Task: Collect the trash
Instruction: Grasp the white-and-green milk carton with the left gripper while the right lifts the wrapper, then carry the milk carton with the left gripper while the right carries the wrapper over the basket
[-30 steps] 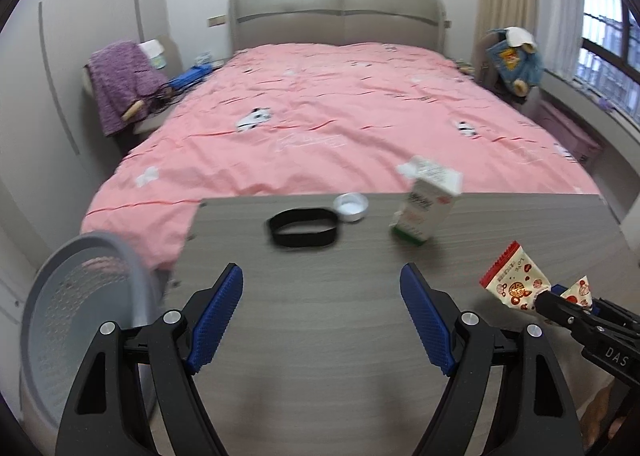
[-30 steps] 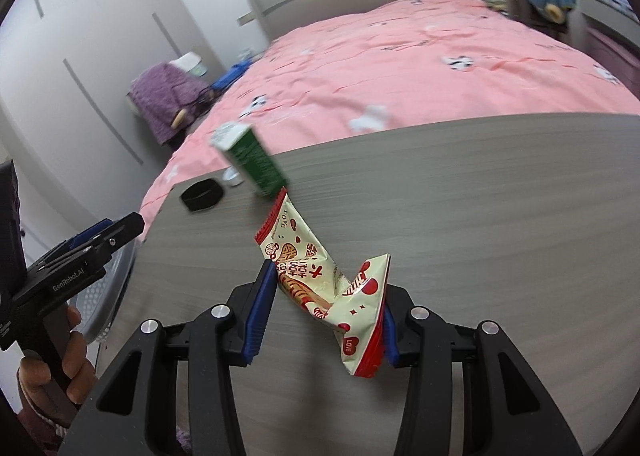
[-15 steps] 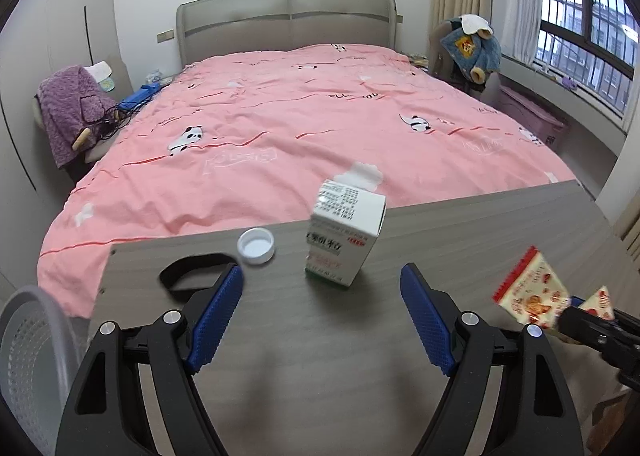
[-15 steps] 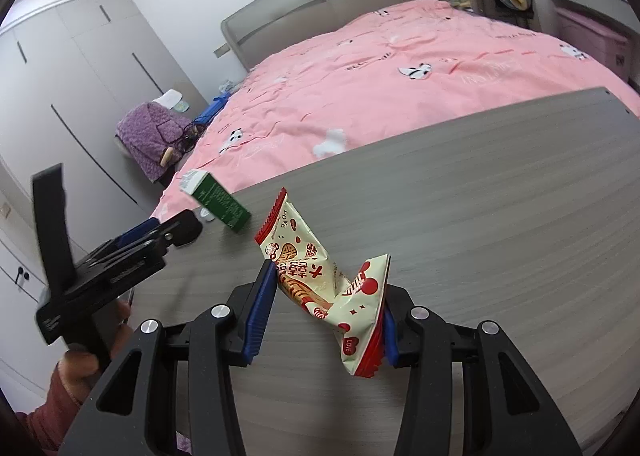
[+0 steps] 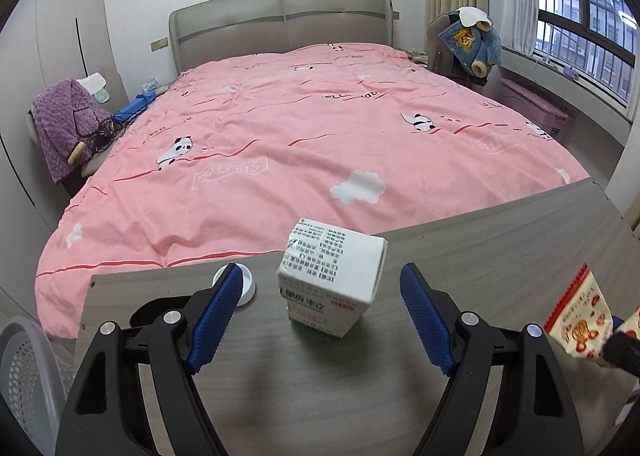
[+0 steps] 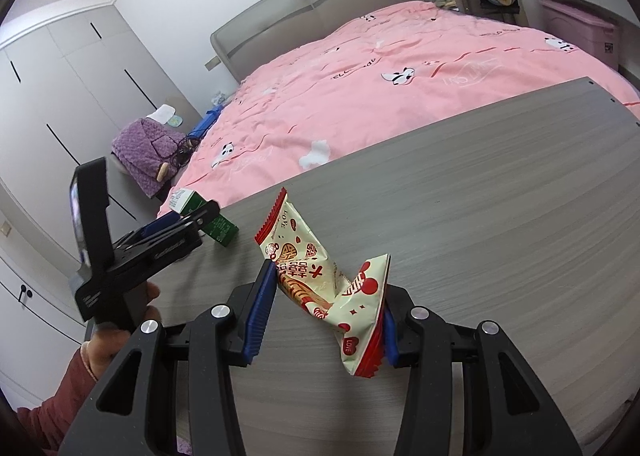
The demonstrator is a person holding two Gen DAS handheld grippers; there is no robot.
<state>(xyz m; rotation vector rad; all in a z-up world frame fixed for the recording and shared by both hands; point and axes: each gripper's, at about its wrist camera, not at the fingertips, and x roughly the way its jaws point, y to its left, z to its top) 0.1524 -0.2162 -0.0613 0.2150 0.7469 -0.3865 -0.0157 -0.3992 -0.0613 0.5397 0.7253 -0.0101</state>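
Observation:
A small white and green carton (image 5: 334, 276) stands on the grey table (image 5: 500, 248) near its far edge. My left gripper (image 5: 320, 314) is open, its blue pads on either side of the carton, not touching it. My right gripper (image 6: 326, 306) is shut on a cream and red snack wrapper (image 6: 320, 268), held above the table. The wrapper also shows at the right edge of the left wrist view (image 5: 580, 316). The carton (image 6: 208, 218) and the left gripper (image 6: 168, 240) show at the left of the right wrist view.
A white bottle cap (image 5: 248, 282) and a black band (image 5: 160, 306) lie on the table left of the carton, partly hidden by my left finger. A grey mesh bin (image 5: 24, 376) stands off the table's left end. A pink bed (image 5: 320, 128) lies beyond the table.
My left gripper has moved right and forward to the carton, which now sits between its open fingers. My right gripper keeps hold of the wrapper and has swung slightly.

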